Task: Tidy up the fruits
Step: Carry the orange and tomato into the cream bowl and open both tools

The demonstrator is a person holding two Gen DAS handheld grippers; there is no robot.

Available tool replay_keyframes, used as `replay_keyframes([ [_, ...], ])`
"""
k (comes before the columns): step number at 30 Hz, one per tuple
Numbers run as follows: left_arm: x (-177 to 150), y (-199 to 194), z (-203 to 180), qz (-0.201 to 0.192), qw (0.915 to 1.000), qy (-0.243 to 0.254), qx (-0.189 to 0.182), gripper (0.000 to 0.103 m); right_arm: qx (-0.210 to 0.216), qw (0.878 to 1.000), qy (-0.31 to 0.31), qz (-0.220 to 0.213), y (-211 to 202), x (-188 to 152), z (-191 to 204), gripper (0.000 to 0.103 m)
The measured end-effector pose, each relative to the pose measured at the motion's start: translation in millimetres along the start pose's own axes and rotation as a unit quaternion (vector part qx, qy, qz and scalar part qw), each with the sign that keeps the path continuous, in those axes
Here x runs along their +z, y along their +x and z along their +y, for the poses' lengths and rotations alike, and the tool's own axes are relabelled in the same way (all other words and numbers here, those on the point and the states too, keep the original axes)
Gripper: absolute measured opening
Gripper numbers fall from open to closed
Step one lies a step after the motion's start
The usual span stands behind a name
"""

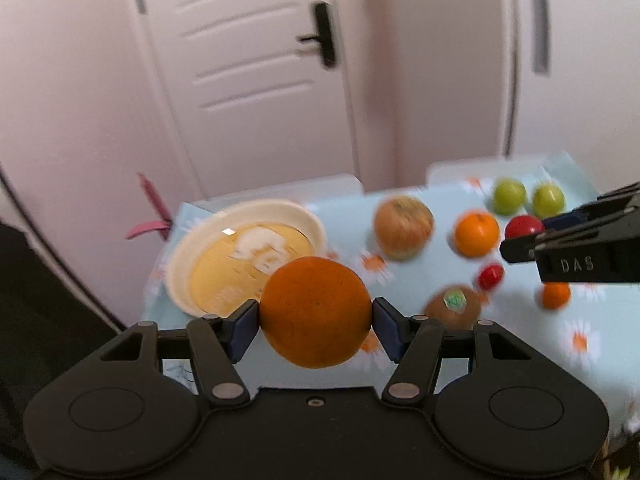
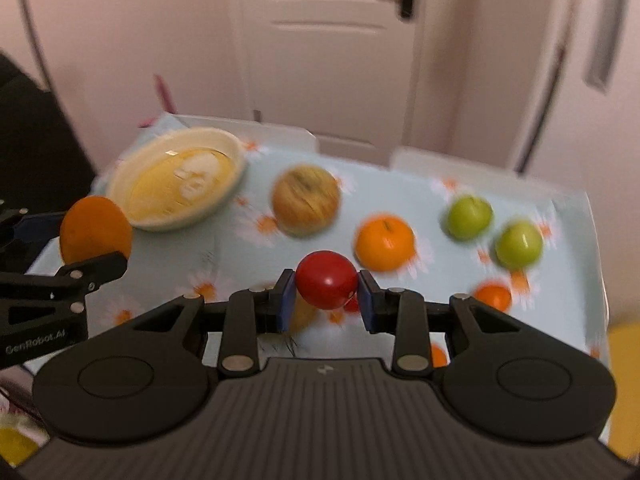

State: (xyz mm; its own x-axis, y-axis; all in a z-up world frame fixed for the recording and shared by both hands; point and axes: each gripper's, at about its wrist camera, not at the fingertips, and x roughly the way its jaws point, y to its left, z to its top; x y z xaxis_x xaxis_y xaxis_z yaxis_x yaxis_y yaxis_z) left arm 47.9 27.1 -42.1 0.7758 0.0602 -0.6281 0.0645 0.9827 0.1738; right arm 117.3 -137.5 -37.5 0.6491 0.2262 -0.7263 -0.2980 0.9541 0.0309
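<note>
Both grippers are loaded and off the table, so I judge the step in hand to be carrying picked fruit to the bowl.

Left gripper (image 1: 316, 320): its blue pads are clamped on a large orange (image 1: 315, 312), held clear of the flowered tablecloth (image 1: 520, 344). In the left wrist view the cream bowl (image 1: 180, 256) sits at about 11 o'clock from the orange and appears to hold no fruit.

Right gripper (image 2: 326, 300): pads pressed against both sides of a small red fruit (image 2: 326, 280), smooth and glossy; I cannot tell whether it is a tomato or a plum. In this view the bowl lies at 10 o'clock, well apart from it.

On the cloth: a russet apple (image 2: 306, 199) at 12 o'clock of the red fruit, a smaller orange (image 2: 385, 243) at 2 o'clock, two green fruits (image 2: 470, 216) further right, a stickered kiwi (image 1: 452, 307) and another small red fruit (image 1: 490, 276).

Both frames are blurred, which suggests motion.

Next move, in my judgement: bring the large orange over the bowl rim, lower it, then release; the right gripper should hold back until the left is clear, since the bowl is narrow for two at once.
</note>
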Motion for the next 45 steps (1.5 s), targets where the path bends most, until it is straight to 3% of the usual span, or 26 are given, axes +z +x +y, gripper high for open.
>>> replay_keyframes([
  [8, 41, 3, 40, -0.022, 0.9977, -0.037, 0.052, 0.066, 0.062, 0.997, -0.03, -0.018, 11, 65, 24, 0.048],
  [20, 74, 97, 98, 0.002, 0.9986, -0.024, 0.048, 0.066, 0.08, 0.997, -0.018, -0.013, 106, 137, 65, 0.048],
  [32, 74, 200, 106, 0.04, 0.999, 0.017, -0.005, 0.066, 0.053, 0.998, 0.007, 0.031, 190, 146, 75, 0.048],
  [44, 66, 231, 107, 0.068, 0.9968, 0.025, -0.035, 0.067, 0.043, 0.998, 0.018, 0.047, 213, 147, 70, 0.048],
  [45, 65, 229, 109, 0.068, 0.9968, 0.024, -0.036, 0.072, 0.043, 0.998, 0.018, 0.046, 212, 148, 72, 0.048],
])
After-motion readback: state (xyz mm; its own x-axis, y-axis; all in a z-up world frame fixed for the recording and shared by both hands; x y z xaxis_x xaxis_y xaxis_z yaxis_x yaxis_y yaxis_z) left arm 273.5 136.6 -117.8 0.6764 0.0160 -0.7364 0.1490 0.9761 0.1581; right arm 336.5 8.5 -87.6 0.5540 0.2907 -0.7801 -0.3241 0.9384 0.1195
